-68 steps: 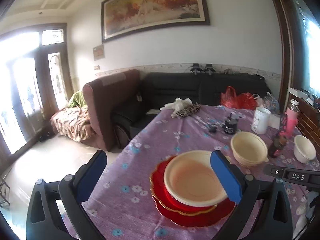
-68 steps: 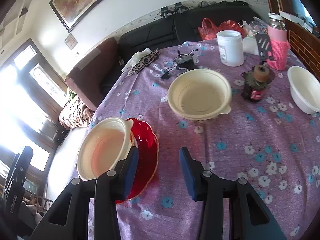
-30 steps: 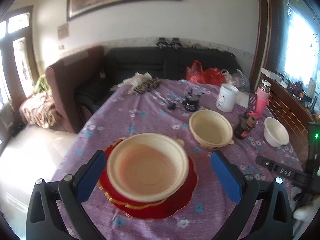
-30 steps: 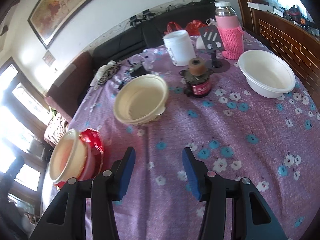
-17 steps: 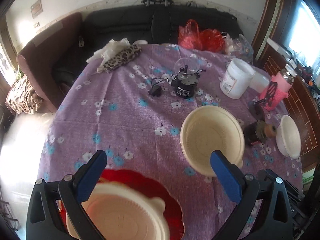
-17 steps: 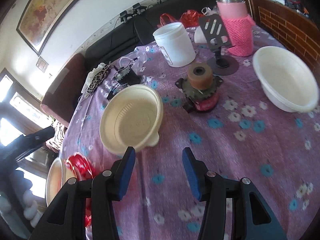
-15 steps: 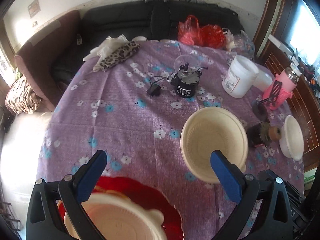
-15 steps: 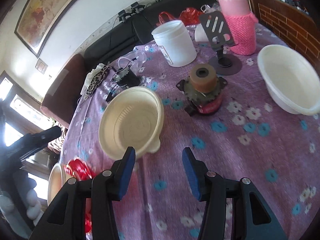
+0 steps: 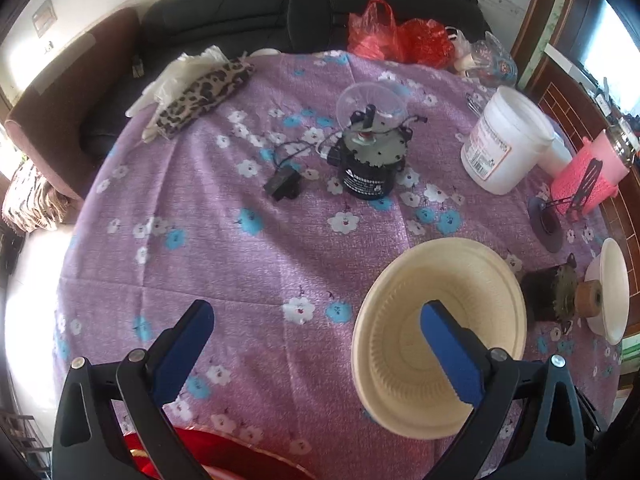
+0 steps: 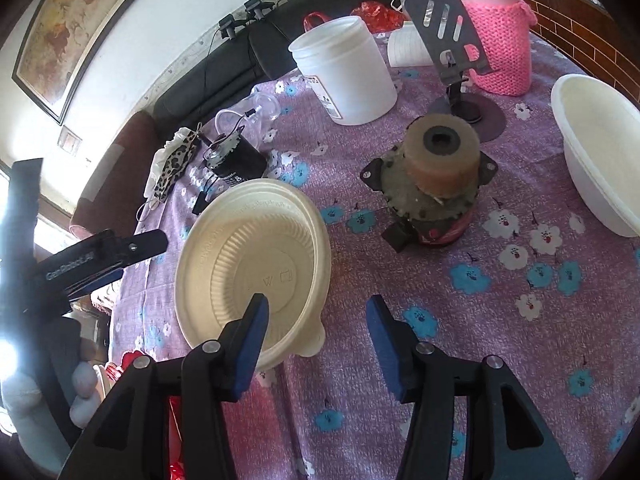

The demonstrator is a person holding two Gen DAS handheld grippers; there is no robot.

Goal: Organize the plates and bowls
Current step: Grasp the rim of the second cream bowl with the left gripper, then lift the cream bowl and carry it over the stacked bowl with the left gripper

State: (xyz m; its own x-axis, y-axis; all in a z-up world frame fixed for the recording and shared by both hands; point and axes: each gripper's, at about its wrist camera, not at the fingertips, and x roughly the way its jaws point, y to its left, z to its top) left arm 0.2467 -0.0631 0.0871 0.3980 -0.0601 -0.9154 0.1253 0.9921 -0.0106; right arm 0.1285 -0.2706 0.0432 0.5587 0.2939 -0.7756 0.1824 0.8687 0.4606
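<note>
Step in hand: reaching for the cream ribbed disposable bowl (image 10: 256, 268) on the purple flowered tablecloth (image 10: 500, 320), judged as the pick-up stage, not yet gripped.
Right gripper (image 10: 316, 326): released, blue pads spread wide; one pad over the bowl's near inside wall, the other outside, beyond the small rim tab (image 10: 312, 346); contact with the rim not clear.
Left gripper (image 9: 316, 344): released too, empty, hovering above the cloth; one blue pad overlapping the cream bowl in view.
Bowl position: upright, mid-table, near the grimy geared motor with the tan roller (image 10: 434, 188).
Stack target: red scalloped plate (image 9: 224, 456) at the near table edge, only partly visible.
Other dish: white deep bowl (image 10: 600, 152), well apart at the far right.
Next move, as a judgement: settling the right pads astride the near rim, clenching, then lifting without tilting toward the red plate.
Risk: thin rim, likely to flex or slip if pinched off-centre.
</note>
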